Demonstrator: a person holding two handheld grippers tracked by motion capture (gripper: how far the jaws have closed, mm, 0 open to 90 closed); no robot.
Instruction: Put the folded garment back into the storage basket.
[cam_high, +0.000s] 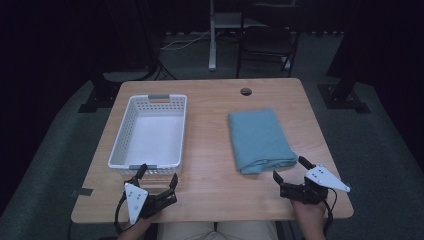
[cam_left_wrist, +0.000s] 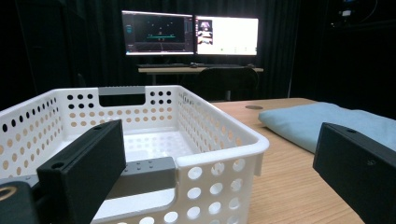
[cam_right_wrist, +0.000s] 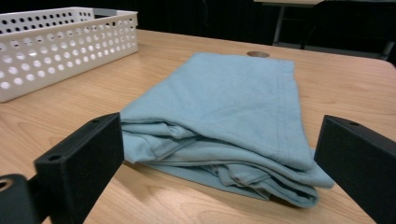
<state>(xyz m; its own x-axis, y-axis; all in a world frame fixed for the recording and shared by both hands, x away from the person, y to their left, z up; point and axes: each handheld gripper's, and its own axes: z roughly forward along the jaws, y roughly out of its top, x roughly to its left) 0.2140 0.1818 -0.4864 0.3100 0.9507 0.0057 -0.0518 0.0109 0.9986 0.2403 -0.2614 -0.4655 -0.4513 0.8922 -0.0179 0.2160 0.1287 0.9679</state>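
Right claw (cam_high: 289, 169) low at the near right of the bench (cam_high: 210, 150), jaws wide apart, just short of the near folded edge of the light-blue folded cloth (cam_high: 259, 140); cloth lies flat on the bench's right half. Left claw (cam_high: 159, 174) also spread open, at the near end wall of the white perforated basket (cam_high: 148, 131), holding nothing.

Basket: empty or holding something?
Empty: the white basket shows a bare floor in the high view; the folded blue cloth lies beside it.
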